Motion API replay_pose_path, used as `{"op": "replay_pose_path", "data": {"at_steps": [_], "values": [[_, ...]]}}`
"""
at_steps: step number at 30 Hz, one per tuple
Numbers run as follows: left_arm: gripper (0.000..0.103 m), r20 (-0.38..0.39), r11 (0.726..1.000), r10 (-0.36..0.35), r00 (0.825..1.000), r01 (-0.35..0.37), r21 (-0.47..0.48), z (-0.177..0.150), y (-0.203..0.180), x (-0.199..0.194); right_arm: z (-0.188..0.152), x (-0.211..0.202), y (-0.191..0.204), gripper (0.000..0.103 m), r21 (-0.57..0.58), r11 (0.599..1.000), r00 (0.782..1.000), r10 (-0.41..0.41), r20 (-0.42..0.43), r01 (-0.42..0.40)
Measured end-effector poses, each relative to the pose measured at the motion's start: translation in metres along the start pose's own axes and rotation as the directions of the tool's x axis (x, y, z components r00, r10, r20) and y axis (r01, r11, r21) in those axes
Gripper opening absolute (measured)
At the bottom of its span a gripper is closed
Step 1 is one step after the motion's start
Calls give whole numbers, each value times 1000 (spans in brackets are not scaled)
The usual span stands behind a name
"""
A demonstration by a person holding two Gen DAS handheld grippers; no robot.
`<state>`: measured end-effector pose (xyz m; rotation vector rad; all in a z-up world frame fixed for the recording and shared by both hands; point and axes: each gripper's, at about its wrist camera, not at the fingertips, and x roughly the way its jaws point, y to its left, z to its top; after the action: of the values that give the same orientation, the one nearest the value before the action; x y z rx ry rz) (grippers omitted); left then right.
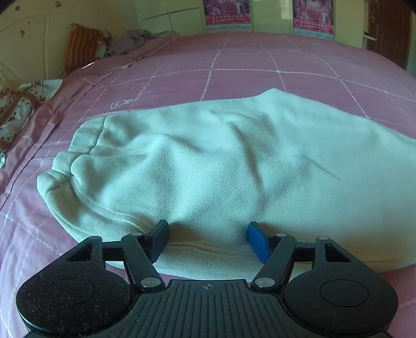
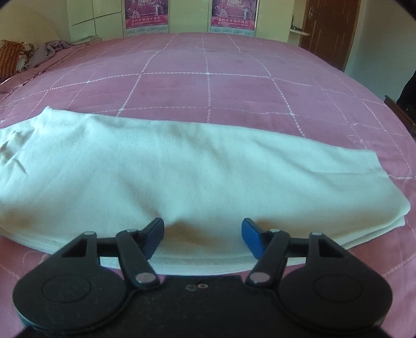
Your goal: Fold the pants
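Note:
Pale white pants [image 1: 221, 161] lie lengthwise across the pink bedspread [image 1: 260, 67], folded in half with one leg stacked on the other. The bunched waistband [image 1: 65, 166] is at the left in the left wrist view. The leg ends [image 2: 364, 166] lie flat at the right in the right wrist view. My left gripper [image 1: 208, 235] stands open over the pants' near edge, close to the waistband end. My right gripper [image 2: 202, 231] is open too, over the near edge of the legs [image 2: 182, 169]. Cloth shows in both gaps, but no pad presses on it.
A striped orange pillow [image 1: 83, 44] and a crumpled grey cloth [image 1: 135, 39] lie at the bed's far left. Patterned bedding [image 1: 15, 109] hangs off the left side. Posters [image 2: 145, 15] and a brown door [image 2: 327, 28] are on the far wall.

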<state>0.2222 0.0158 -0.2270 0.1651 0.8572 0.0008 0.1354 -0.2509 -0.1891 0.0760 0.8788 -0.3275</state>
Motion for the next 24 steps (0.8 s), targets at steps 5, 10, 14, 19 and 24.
{"op": "replay_pose_path", "data": {"at_steps": [5, 10, 14, 19, 24], "values": [[68, -15, 996, -17, 1000, 15, -88, 5, 15, 8, 1, -4, 14, 66, -35, 999, 1000, 27, 5, -27], [68, 19, 996, 15, 1000, -13, -86, 11, 0, -13, 5, -8, 4, 66, -21, 1000, 1000, 14, 24, -13], [68, 39, 996, -40, 998, 43, -78, 21, -23, -22, 14, -8, -7, 64, 3, 1000, 999, 6, 43, -6], [68, -2, 997, -29, 1000, 29, -72, 38, -43, 2, 25, -4, -7, 47, -21, 1000, 997, 9, 70, -7], [73, -70, 993, 3, 998, -12, -118, 42, -21, 34, 44, 11, -18, 44, -17, 1000, 997, -19, 75, 21]]}}
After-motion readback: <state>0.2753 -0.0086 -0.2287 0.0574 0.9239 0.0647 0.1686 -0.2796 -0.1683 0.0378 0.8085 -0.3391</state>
